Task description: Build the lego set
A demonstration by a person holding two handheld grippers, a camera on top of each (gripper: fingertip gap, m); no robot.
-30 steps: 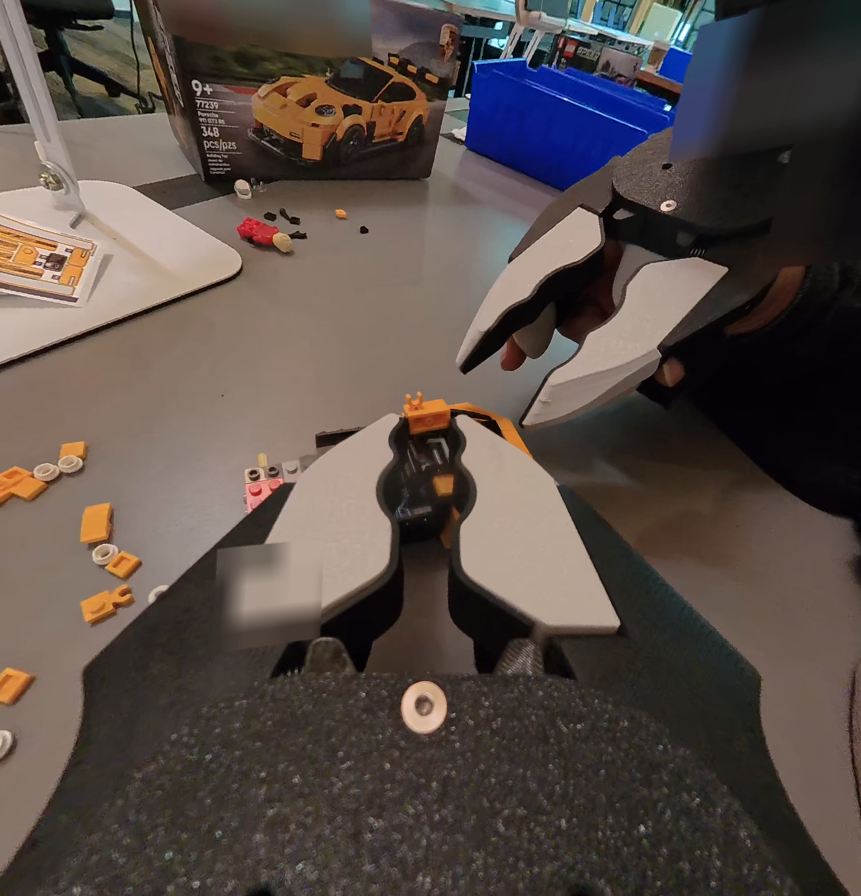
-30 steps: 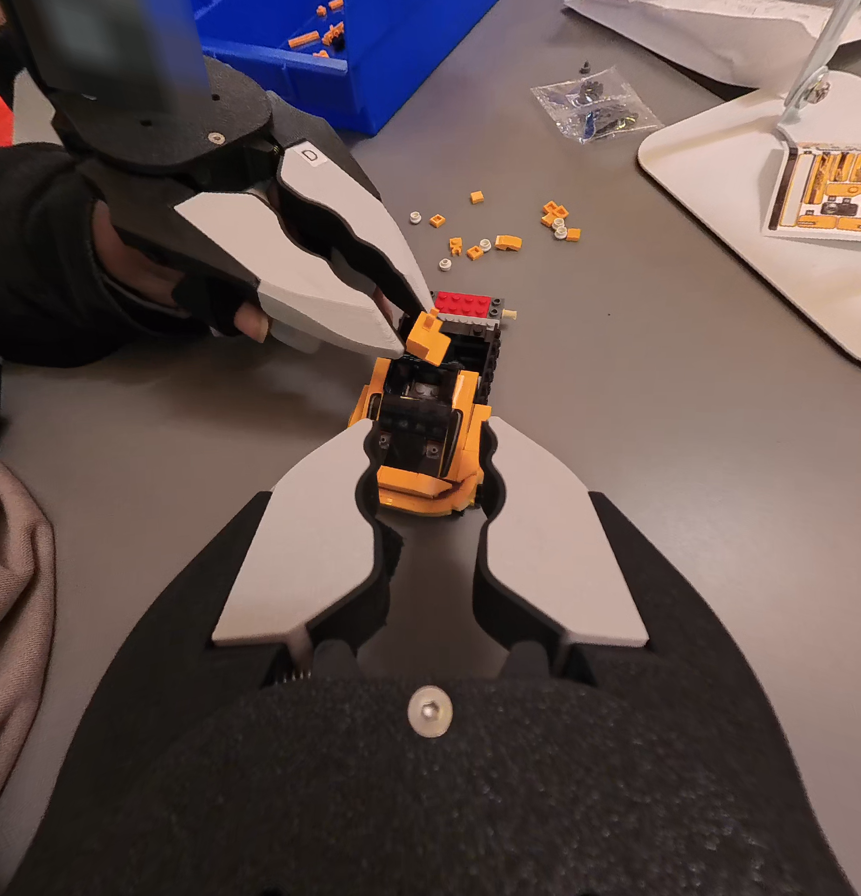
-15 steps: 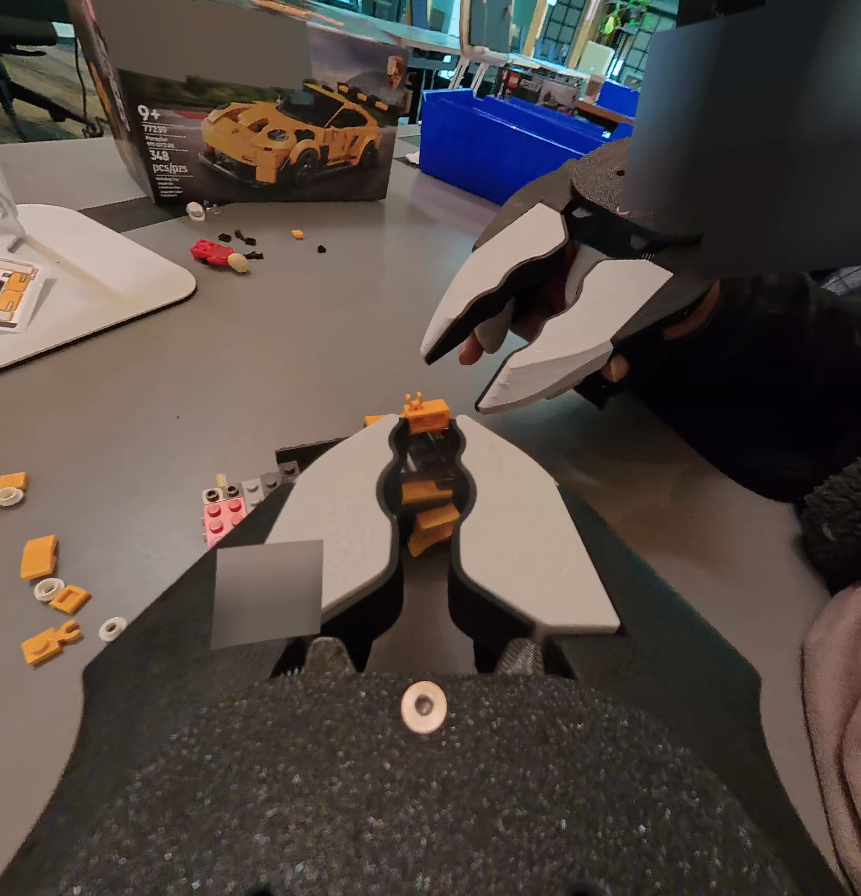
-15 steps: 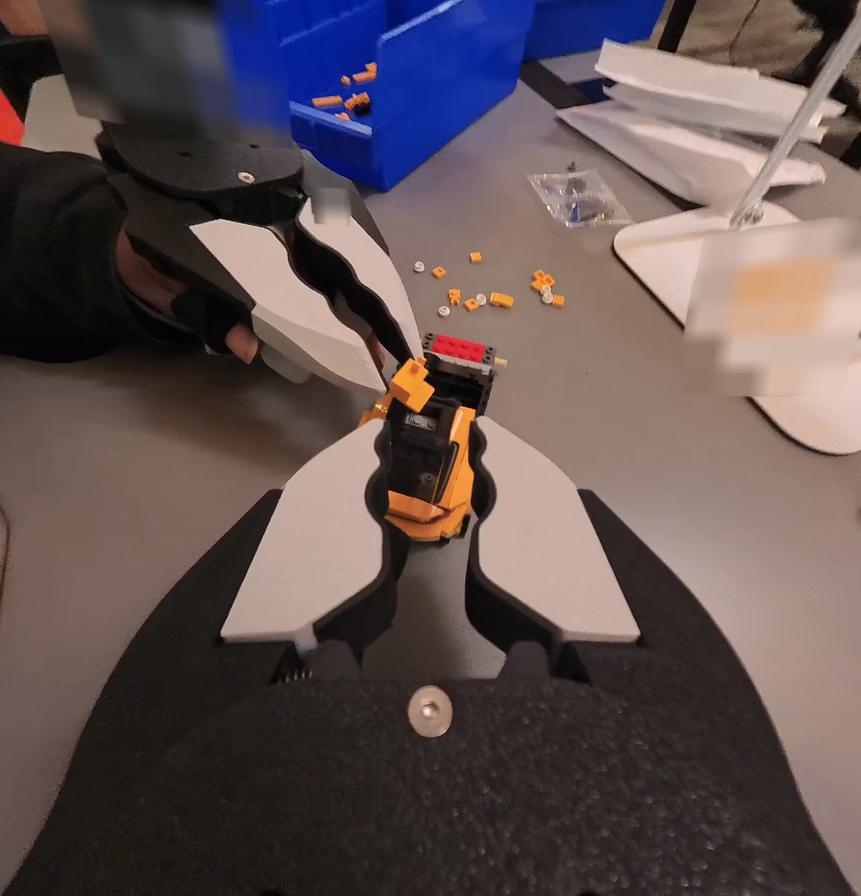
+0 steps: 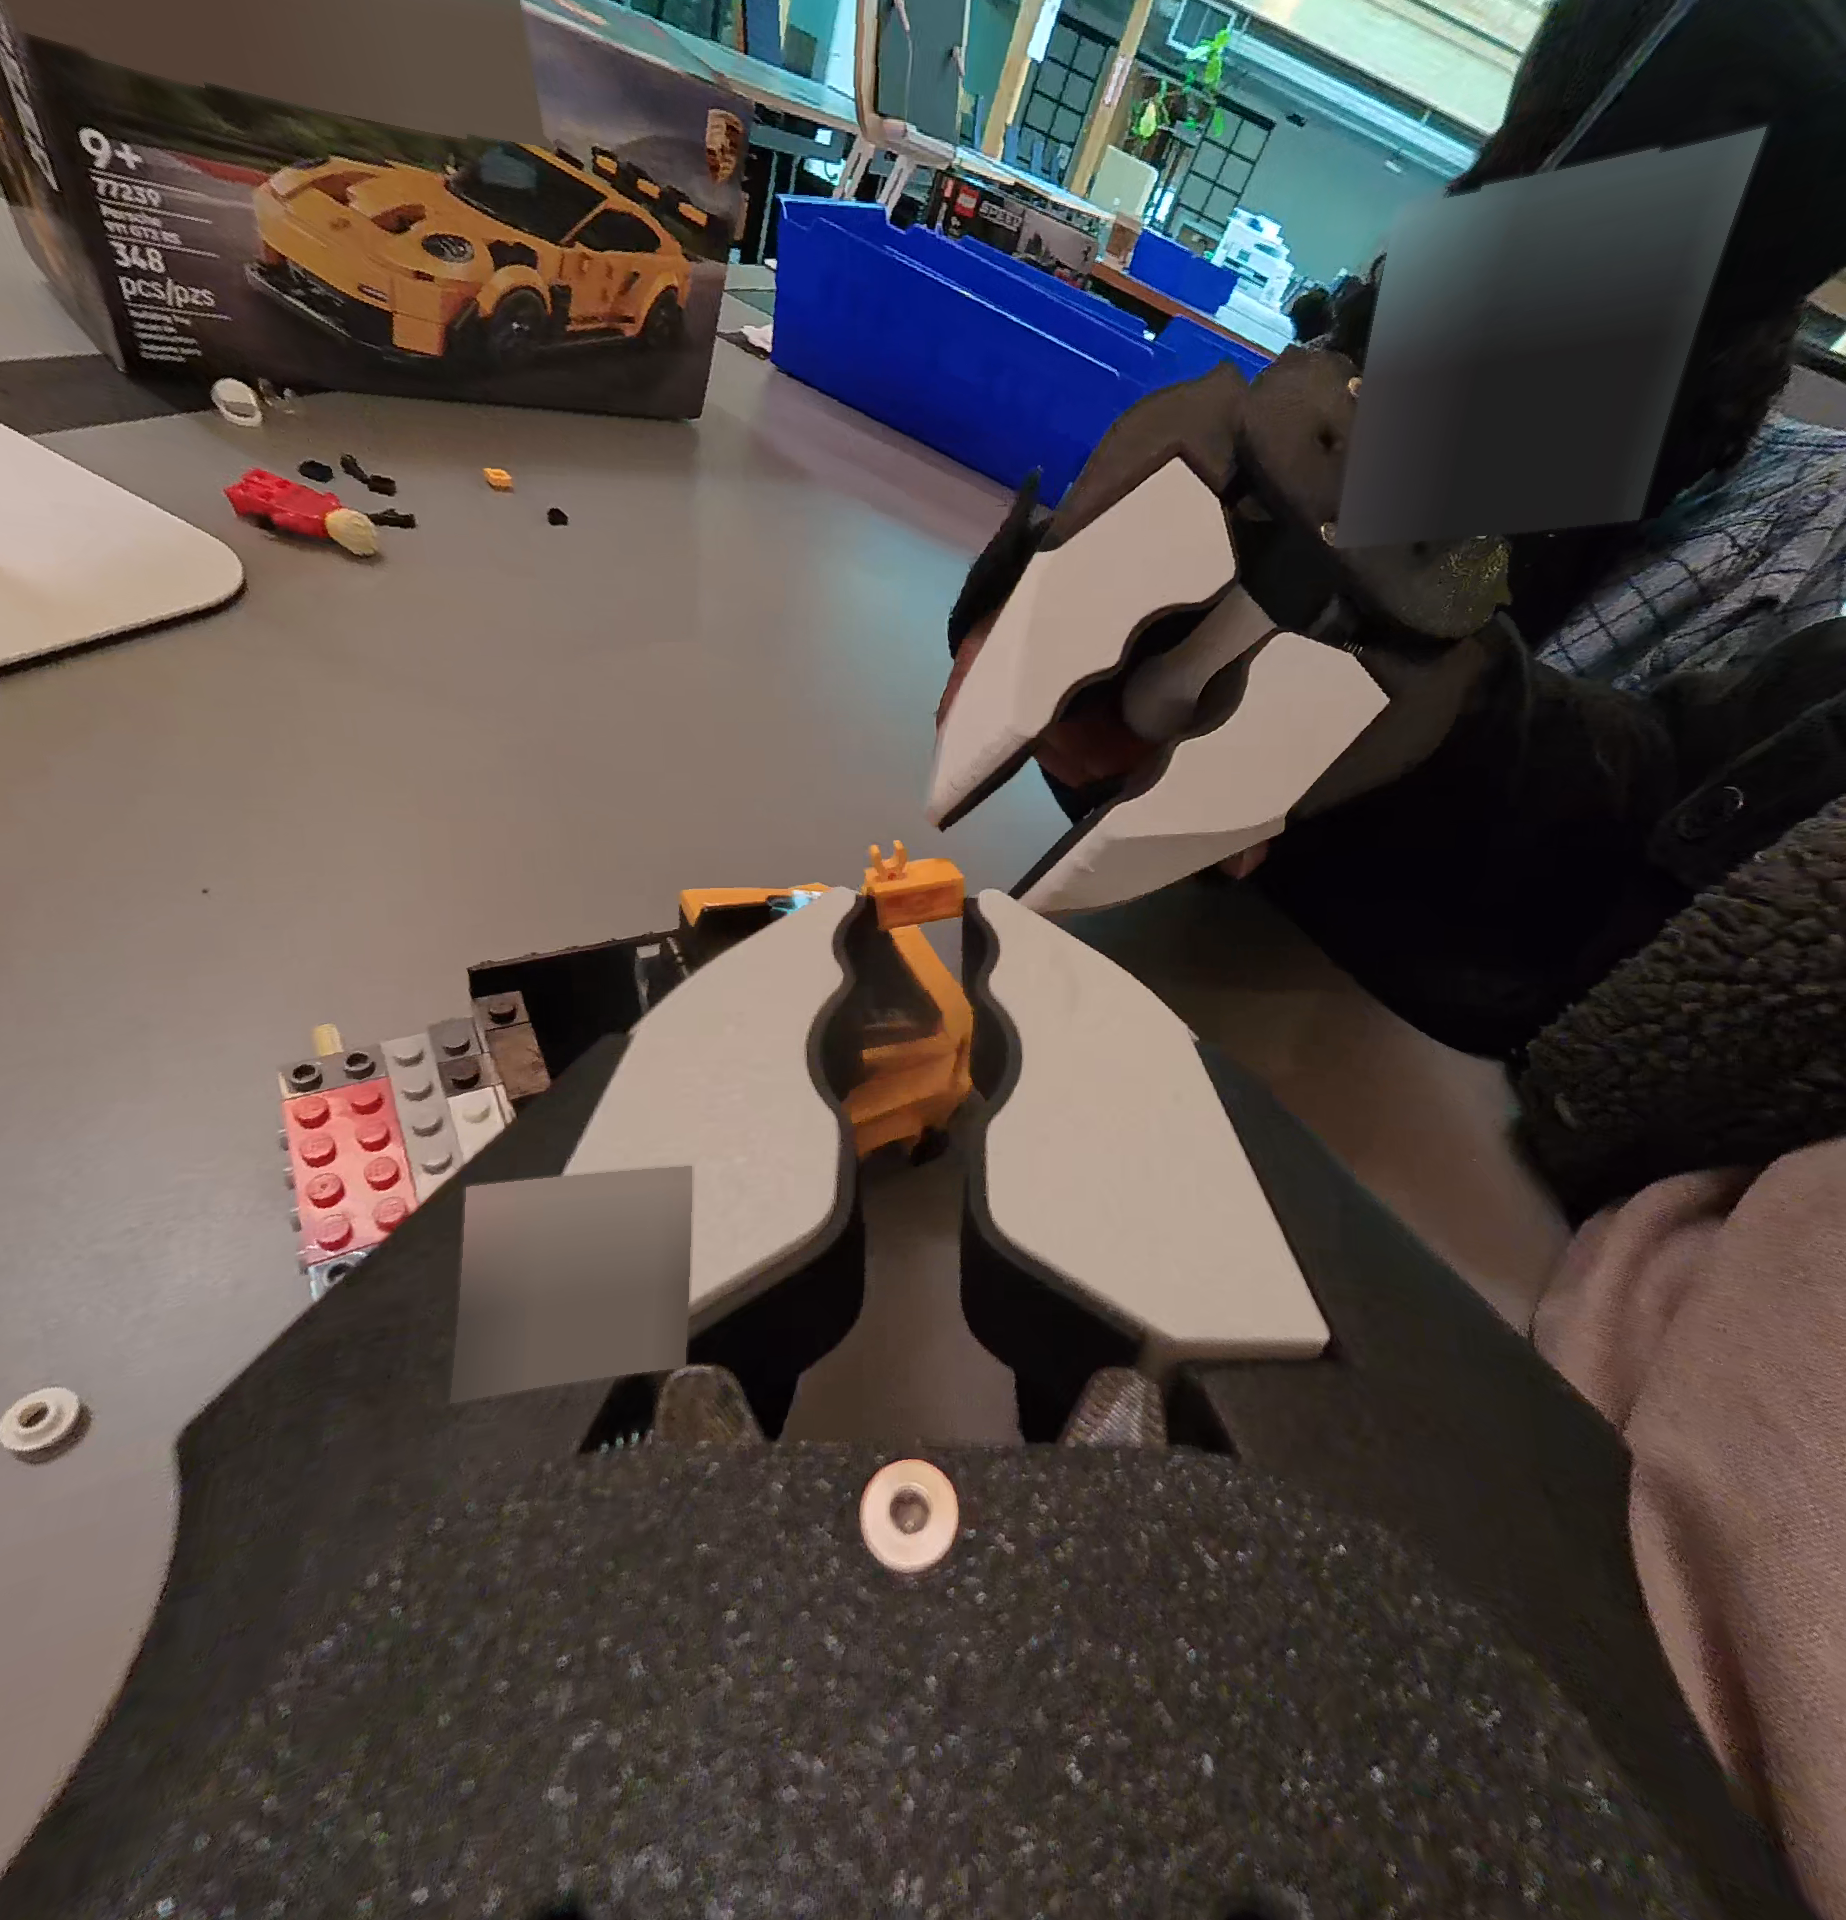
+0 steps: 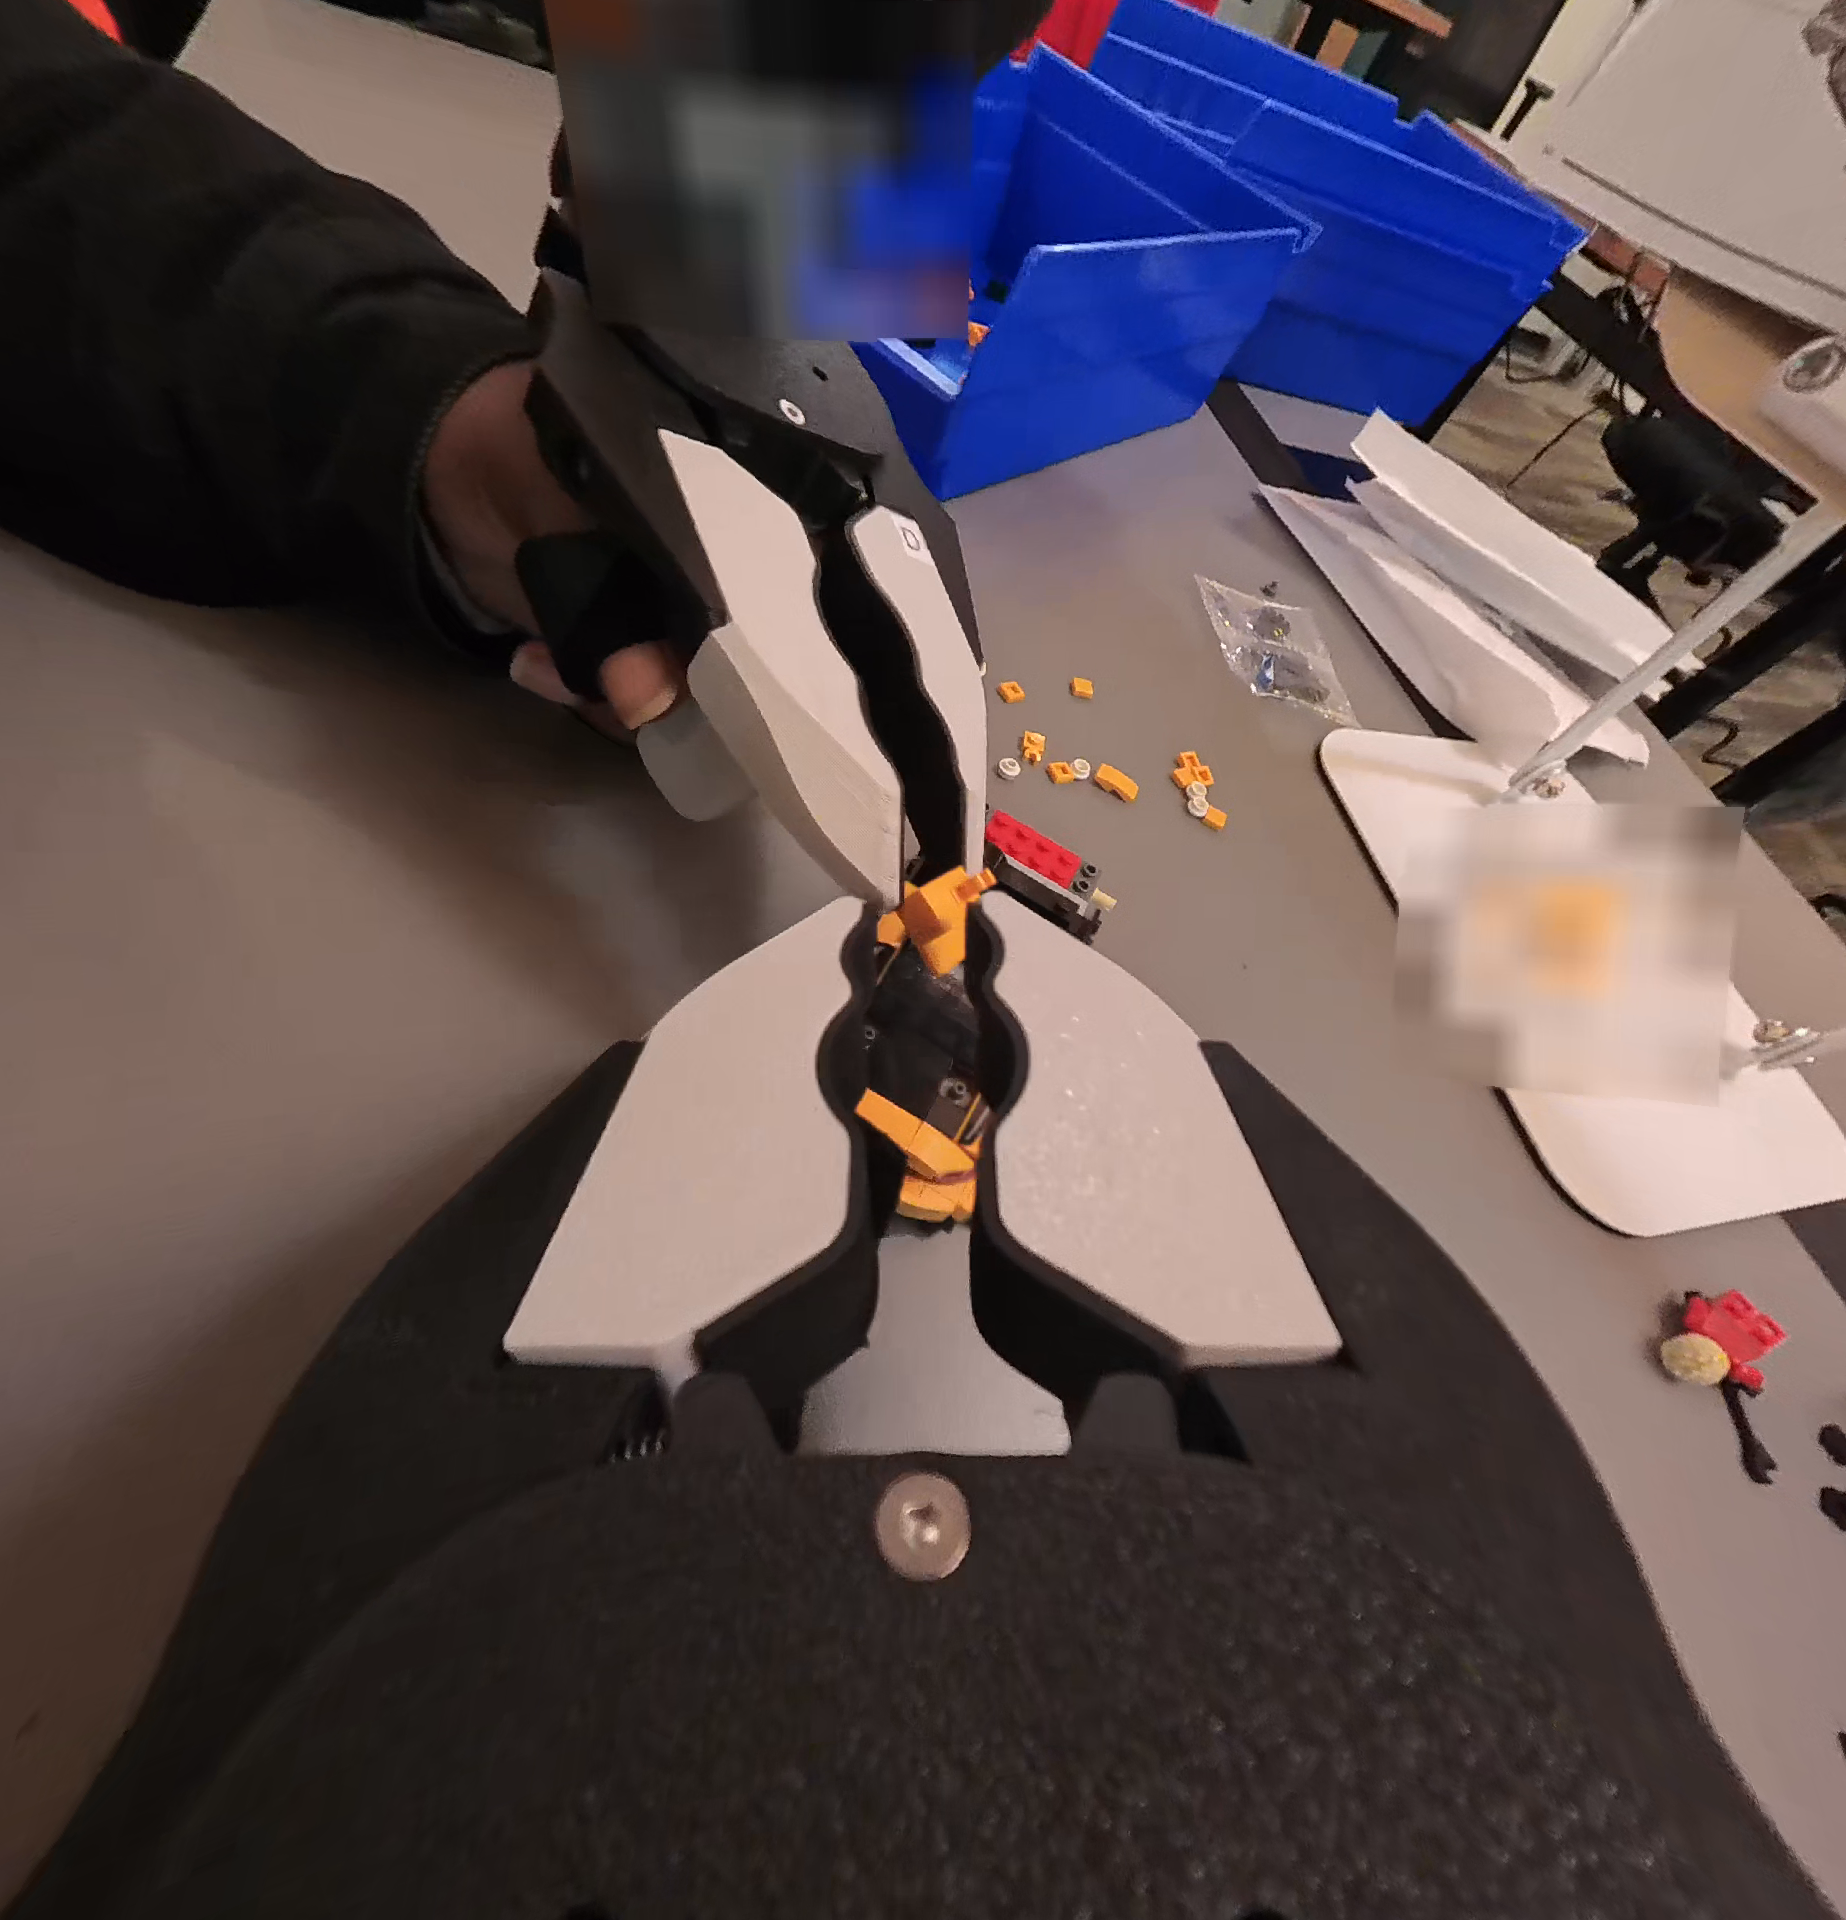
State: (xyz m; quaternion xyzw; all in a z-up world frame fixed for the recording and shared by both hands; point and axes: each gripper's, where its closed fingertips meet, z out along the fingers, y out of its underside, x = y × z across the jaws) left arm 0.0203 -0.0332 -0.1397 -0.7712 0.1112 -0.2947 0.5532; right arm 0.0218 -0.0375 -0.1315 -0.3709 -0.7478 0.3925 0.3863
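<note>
1. Grey table: the set box stands at the far edge. The part-built orange/black car sits flat mid-table, right under both tools.
2. Right gripper: a sec ago its fingers stood wide either side of the car's nose. Now it's up off the table, gap much narrower, nothing pinched. Its tips are just beside the brick, so prob. lining up to steady or press.
3. Left gripper: same clench as before, tips grasping the orange clip brick, which now looks clear of the car, i.e. not seated yet.
4. Car: orange nose, black open cockpit, red and grey studded plates at the rear, no roof.
5. Loose orange bits are scattered beyond it.
</note>
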